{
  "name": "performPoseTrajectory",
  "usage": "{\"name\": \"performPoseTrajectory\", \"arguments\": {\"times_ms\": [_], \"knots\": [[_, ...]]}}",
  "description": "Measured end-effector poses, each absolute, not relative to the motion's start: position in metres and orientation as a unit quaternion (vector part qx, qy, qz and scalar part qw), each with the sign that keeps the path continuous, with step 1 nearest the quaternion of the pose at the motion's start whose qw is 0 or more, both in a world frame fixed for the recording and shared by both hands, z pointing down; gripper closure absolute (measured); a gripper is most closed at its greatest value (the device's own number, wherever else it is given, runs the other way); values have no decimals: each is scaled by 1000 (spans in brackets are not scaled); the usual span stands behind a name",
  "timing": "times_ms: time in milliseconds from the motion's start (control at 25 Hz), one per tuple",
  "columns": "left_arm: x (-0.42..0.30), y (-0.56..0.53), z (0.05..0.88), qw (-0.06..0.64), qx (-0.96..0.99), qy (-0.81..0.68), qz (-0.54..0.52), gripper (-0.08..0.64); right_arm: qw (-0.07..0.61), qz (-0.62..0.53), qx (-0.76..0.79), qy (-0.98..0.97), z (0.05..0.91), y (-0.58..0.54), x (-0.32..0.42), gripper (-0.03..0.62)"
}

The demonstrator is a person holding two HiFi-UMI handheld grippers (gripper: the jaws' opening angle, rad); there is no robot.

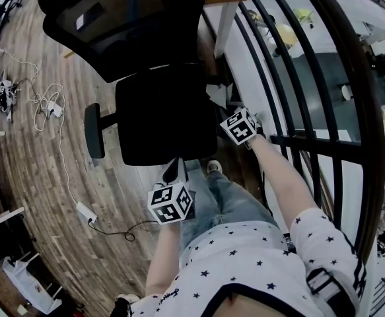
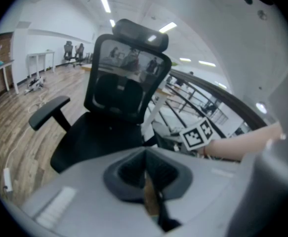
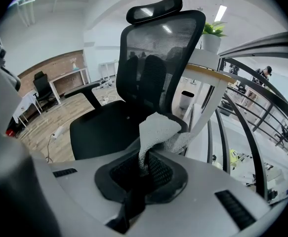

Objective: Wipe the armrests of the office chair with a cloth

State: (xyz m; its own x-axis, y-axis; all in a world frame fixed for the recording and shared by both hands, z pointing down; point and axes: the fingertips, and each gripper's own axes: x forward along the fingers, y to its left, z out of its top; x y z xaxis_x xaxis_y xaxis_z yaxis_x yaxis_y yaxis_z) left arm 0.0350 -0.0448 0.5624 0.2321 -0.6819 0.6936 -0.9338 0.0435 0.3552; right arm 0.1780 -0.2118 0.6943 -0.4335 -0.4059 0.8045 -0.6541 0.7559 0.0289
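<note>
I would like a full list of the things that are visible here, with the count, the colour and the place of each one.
office chair: one, black, on the floor in front of the person
armrest: one in view, black, left of the seat in the head view
cloth: one, whitish, clamped in the right gripper
power strip: one, white, on the wooden floor
railing: one, black, on the person's right
potted plant: one, green, on the desk behind the chair
left gripper: jaws together, holding nothing
right gripper: jaws closed on the cloth
</note>
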Motion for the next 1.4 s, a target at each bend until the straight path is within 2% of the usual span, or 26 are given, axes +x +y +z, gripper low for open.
{"name": "performPoseTrajectory", "arguments": {"times_ms": [1400], "knots": [[55,-6,548,389,682,-600,151,554,432,154,303,-835,692,-131,193,563]]}}
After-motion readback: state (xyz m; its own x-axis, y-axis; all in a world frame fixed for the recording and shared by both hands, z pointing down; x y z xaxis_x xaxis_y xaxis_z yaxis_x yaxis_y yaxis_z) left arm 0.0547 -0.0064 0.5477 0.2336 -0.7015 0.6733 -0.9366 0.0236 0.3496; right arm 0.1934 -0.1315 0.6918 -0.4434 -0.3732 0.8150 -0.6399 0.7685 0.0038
